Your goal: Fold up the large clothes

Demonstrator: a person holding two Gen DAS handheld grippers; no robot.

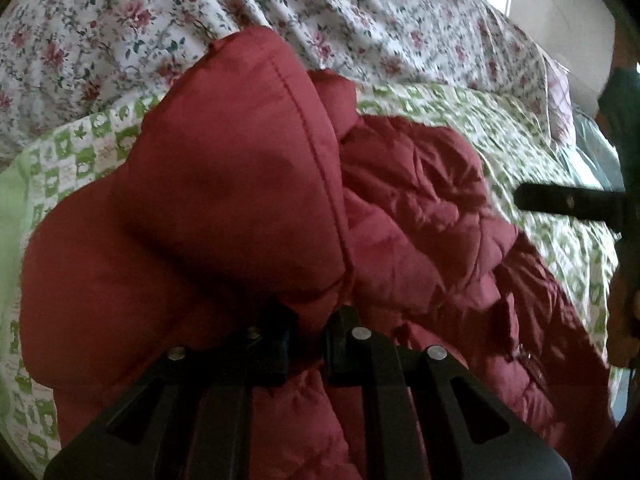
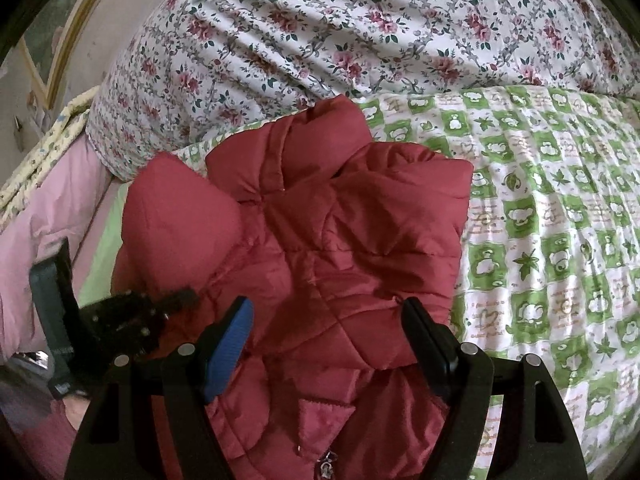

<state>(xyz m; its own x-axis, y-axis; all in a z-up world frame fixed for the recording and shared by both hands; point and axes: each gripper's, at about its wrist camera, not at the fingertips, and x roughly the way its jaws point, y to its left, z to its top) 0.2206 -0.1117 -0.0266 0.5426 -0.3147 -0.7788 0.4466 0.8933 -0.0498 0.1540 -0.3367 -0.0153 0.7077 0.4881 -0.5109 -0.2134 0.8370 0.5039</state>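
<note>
Item: red quilted jacket, puffy, partly bundled, zip pull showing at its near edge.
Location: it lay on the green-and-white checked bedsheet, near the bed's left side, with a floral duvet heaped behind it.
Condition: the hood or a padded sleeve stood lifted and doubled over the body; the fold looked loose, judged part-way done at most.
Left gripper: jaws were pinched nearly together on a fold of the red fabric at the base of the raised part, apparently to carry that part across the body.
Right gripper: jaws stood wide apart over the jacket's lower body, blue pad on one finger visible, nothing pressed between them; it seemed poised to pin or take the hem while the other side did the folding.
Arrangement: the two tools sat near each other, left tool at the jacket's left edge in the right wrist view.
Handling note: slippery padded cloth, likely to spring back unless pressed flat.
Surroundings: pink cloth along the bed's left edge.
</note>
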